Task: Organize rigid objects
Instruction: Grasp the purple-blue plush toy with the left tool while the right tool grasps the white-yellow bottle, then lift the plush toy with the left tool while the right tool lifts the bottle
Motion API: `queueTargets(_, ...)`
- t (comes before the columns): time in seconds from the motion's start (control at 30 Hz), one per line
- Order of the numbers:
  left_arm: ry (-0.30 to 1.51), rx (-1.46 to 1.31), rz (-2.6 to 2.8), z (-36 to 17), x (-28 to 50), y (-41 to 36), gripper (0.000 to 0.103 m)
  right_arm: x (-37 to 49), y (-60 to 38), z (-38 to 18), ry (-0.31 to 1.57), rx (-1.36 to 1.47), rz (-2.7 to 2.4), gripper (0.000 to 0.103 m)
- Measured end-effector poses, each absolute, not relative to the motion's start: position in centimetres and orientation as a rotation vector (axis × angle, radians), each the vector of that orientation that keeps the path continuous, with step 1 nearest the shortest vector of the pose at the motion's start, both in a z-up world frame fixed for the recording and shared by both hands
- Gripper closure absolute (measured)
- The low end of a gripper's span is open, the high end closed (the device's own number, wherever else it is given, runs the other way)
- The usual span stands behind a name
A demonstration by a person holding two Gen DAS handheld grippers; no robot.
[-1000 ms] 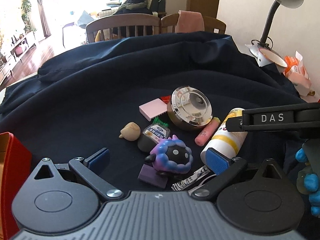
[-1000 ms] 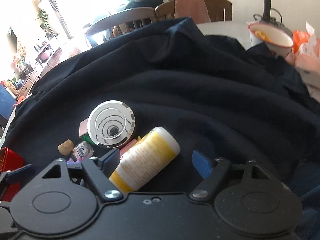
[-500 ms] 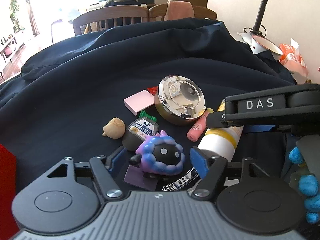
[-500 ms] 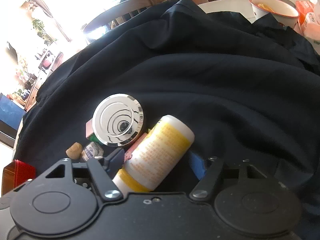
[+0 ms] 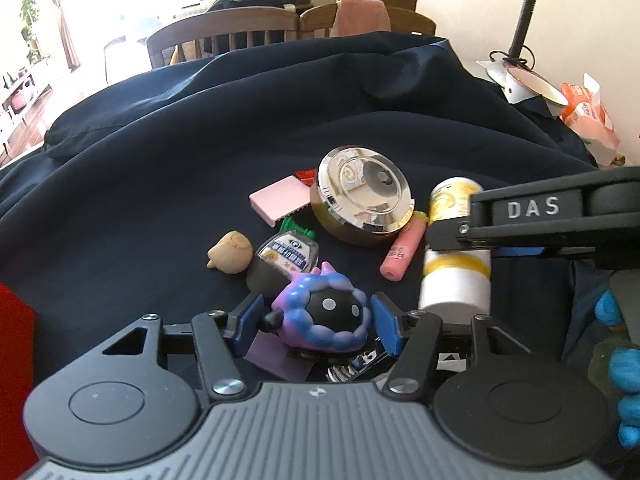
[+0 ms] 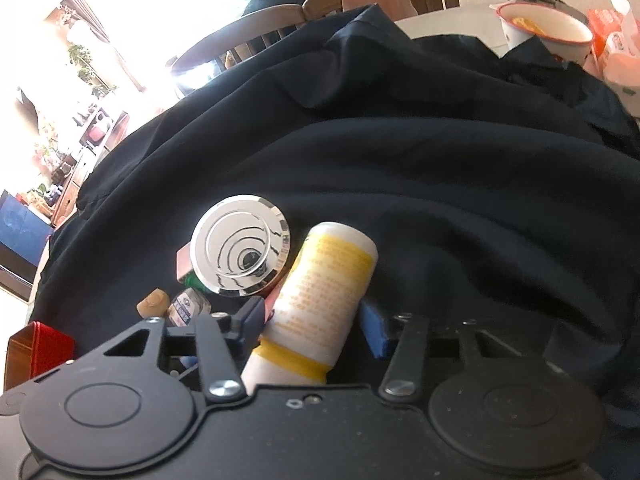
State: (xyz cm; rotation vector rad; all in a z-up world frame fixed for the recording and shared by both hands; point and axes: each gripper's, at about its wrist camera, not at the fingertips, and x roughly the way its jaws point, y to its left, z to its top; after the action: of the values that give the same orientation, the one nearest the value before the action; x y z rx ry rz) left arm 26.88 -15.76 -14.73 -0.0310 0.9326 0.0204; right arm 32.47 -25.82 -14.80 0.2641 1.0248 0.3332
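Observation:
A pile of small objects lies on a dark blue cloth (image 5: 200, 160). My left gripper (image 5: 318, 320) has its blue pads on both sides of a purple-blue sheep toy (image 5: 324, 312), closed onto it. My right gripper (image 6: 316, 320) has its pads against a white and yellow bottle (image 6: 324, 284) that lies between them; the bottle also shows in the left wrist view (image 5: 456, 264). A shiny round metal tin (image 5: 362, 196) leans behind, also in the right wrist view (image 6: 240, 244).
Around the toy lie a pink block (image 5: 280, 200), a beige shell-like piece (image 5: 230, 256), a small labelled bottle (image 5: 290, 254), a pink tube (image 5: 402, 252) and a purple block (image 5: 276, 356). A red box (image 5: 14, 332) stands at the left. A lamp (image 5: 524, 32) and bowl (image 6: 548, 28) stand far right.
My left gripper moved forward around the sheep toy and closed its pads on it. My right gripper advanced over the bottle and narrowed onto it.

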Motion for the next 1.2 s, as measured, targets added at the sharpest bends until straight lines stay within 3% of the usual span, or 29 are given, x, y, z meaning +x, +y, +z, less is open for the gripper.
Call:
queueTargets(0.1,0.942,-0.048,0.04,-14.5,26.7,-15.5,0.045,32.3,-26.1,-14.5,1.018,0.262,0.342,0.06)
queueTargets(0.47,0.941,-0.106,0.096,-13.2,24.8,-14.1,0.045,31.0,-26.8,-13.0,0.975,0.246,0.385,0.067)
queueTargets(0.5,0.939,-0.115,0.099,-13.0,24.5,-14.0,0.045,30.8,-26.8,-12.7,0.969,0.245,0.39,0.076)
queueTargets(0.53,0.937,-0.119,0.103,-12.9,24.3,-13.8,0.045,30.6,-26.9,-12.4,0.961,0.245,0.398,0.097)
queueTargets(0.63,0.928,-0.123,0.115,-12.5,23.7,-13.5,0.045,30.2,-26.8,-11.5,0.945,0.217,0.417,0.103)
queueTargets(0.73,0.921,-0.126,0.13,-12.2,23.0,-13.2,0.045,30.4,-26.4,-11.9,0.971,0.157,0.434,0.093)
queueTargets(0.8,0.918,-0.131,0.14,-12.0,22.6,-12.9,0.045,30.6,-26.6,-12.2,0.994,0.184,0.44,0.077)
queueTargets(0.83,0.918,-0.133,0.146,-12.0,22.4,-12.8,0.045,30.8,-26.6,-12.3,1.001,0.198,0.433,0.075)
queueTargets(0.9,0.918,-0.14,0.158,-11.9,22.1,-12.4,0.045,31.0,-26.5,-12.4,1.002,0.216,0.418,0.055)
queueTargets(0.97,0.916,-0.145,0.167,-11.8,21.7,-12.1,0.045,31.4,-26.0,-12.7,1.009,0.224,0.419,0.045)
queueTargets(1.2,0.91,-0.17,0.195,-11.3,20.6,-11.0,0.045,33.2,-24.6,-14.7,1.08,0.267,0.355,0.041)
